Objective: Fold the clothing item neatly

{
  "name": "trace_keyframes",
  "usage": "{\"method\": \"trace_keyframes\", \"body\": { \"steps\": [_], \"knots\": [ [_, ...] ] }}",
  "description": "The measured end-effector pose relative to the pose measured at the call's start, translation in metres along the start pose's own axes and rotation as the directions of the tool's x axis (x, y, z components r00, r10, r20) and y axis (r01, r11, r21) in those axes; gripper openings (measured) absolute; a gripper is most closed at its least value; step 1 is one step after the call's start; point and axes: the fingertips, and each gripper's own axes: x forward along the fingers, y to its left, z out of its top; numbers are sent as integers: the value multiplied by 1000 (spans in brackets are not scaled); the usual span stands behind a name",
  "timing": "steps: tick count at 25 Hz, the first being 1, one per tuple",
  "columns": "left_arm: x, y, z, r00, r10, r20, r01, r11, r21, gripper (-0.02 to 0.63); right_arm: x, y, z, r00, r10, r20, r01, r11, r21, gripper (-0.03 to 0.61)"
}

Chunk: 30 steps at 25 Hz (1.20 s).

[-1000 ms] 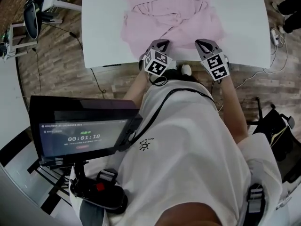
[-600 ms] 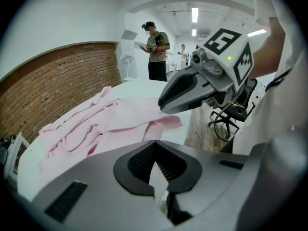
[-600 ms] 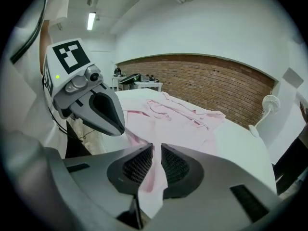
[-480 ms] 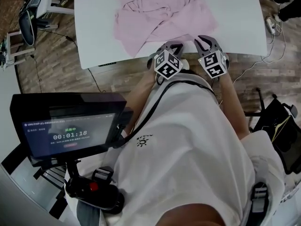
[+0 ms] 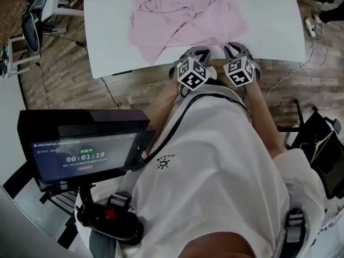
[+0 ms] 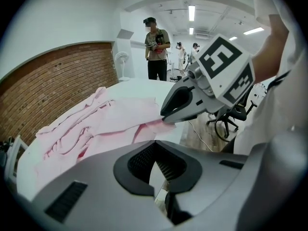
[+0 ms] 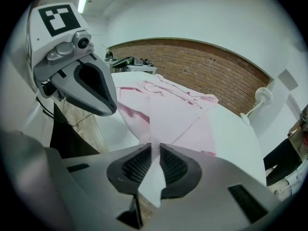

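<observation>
A pink garment (image 5: 183, 15) lies crumpled on the white table (image 5: 269, 20), its lower hem near the table's front edge. Both grippers sit side by side at that hem. My left gripper (image 5: 198, 50) is shut; in the left gripper view its tips (image 6: 155, 141) meet just short of the pink cloth (image 6: 115, 124), and I see no fold pinched. My right gripper (image 5: 235, 47) has just been opening; its jaws (image 7: 155, 146) stand slightly apart over the pink hem (image 7: 166, 114), pads not pressing on it. Each gripper shows in the other's view, the right gripper (image 6: 192, 97) and the left gripper (image 7: 91, 88).
A monitor on a stand (image 5: 80, 149) is at my lower left. A wheeled stand (image 5: 32, 20) is left of the table, and cables (image 5: 285, 85) trail on the wood floor at right. A person (image 6: 156, 49) stands far behind the table beside a fan (image 6: 119, 64).
My left gripper slid right along the table's front edge, close to the right gripper, and the garment's near hem bunched inward. The right gripper dipped toward the hem and its jaws parted.
</observation>
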Motion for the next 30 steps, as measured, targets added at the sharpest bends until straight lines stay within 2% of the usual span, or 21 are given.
{"method": "trace_keyframes", "body": {
  "steps": [1,2,6,13,17,21,25,30],
  "knots": [
    [-1,0,-2,1000,2,-2,-2,1000,-4,3,1,-1,2,1000,2,4,-2,1000,3,27],
    [-1,1,-3,1000,5,-4,-5,1000,-8,3,0,-2,7,1000,9,20,-9,1000,13,17],
    [-5,12,-7,999,35,-6,-35,999,-37,3,-10,-8,54,989,28,144,-37,997,62,17],
    [-25,39,-11,991,133,13,-130,982,-136,3,-2,-26,129,958,27,285,-37,999,28,17],
    [-38,73,-21,986,165,22,-157,969,-193,3,31,-44,182,956,25,291,-14,999,-39,15],
    [-41,97,-27,989,145,32,-135,969,-205,3,68,-68,222,962,8,272,12,997,-73,15],
    [-41,93,-17,991,122,48,-111,976,-186,3,74,-87,234,964,-16,266,41,995,-89,15],
    [-37,83,-2,993,98,61,-89,986,-139,3,75,-101,226,972,-51,231,88,985,-150,15]
  ]
}}
